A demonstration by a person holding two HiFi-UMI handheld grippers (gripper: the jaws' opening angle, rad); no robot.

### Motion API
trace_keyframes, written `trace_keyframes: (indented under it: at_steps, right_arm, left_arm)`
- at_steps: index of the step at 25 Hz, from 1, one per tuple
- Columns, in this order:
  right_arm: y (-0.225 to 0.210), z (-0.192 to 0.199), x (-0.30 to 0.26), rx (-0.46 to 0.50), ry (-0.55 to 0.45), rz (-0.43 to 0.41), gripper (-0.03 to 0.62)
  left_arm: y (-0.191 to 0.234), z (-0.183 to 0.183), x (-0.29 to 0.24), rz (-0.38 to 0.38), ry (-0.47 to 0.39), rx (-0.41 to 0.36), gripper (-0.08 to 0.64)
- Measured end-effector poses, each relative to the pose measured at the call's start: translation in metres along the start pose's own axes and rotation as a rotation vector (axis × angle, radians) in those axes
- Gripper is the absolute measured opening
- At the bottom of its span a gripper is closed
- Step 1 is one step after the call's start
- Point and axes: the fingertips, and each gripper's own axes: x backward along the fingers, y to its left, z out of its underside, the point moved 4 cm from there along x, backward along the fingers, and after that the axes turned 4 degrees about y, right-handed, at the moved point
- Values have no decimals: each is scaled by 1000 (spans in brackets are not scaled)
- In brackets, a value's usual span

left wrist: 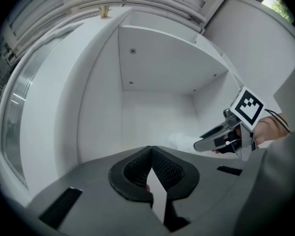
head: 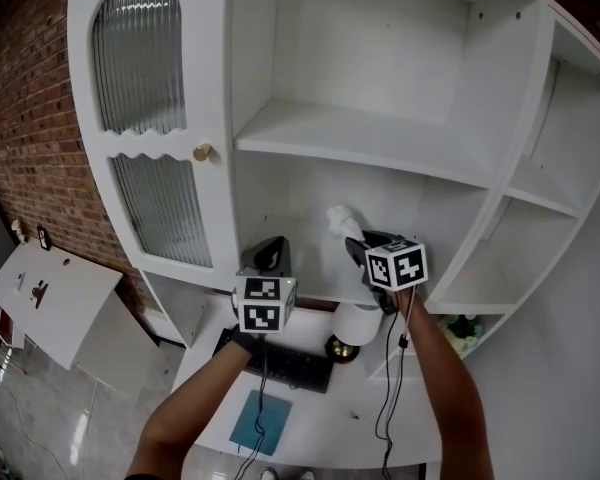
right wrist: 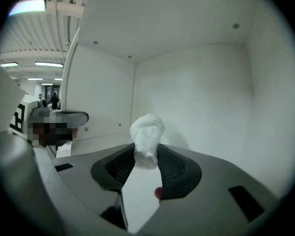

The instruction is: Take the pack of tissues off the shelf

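The pack of tissues (head: 340, 220) is a soft white bundle, held just inside the middle compartment of the white shelf unit (head: 360, 138). My right gripper (head: 352, 243) is shut on it. In the right gripper view the pads pinch the lower end of the pack (right wrist: 147, 134), and its rounded top stands up above the right gripper (right wrist: 146, 154). My left gripper (head: 270, 253) hovers to the left at about the same height, shut with nothing in it; its tips meet in the left gripper view (left wrist: 150, 150). That view also shows the right gripper (left wrist: 211, 142) with the pack (left wrist: 179, 140).
A cabinet door (head: 145, 118) with ribbed glass and a brass knob (head: 202, 152) stands at the left. Below the grippers is a white desk (head: 320, 423) with a black keyboard (head: 280, 363), a teal pad (head: 260, 420) and a white cylindrical object (head: 358, 320). Side shelves (head: 540, 203) run at the right.
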Motion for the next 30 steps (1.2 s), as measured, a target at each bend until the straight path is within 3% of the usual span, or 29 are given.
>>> trace_keyframes:
  at_steps: [9,16,21,26,30]
  right_arm:
    - [34,8,82,-60,-232,137,140]
    - [59,21,137,-121,-391,206,140]
    - [78,45,160,-165,-450,205,141]
    - [101,74,181,-154,-479,249,140]
    - [116,94,187,-164,-481,249,140]
  left_arm:
    - [-29,-3,30,69,-72,-22,14]
    - [-68,-14,64,132,-158,-93,14]
    - [-78,-5,89,134,-191,-87,14]
    - [-74,15,111,81,-187,-140,14]
    - [-61,35,122,69,-165,-96,14]
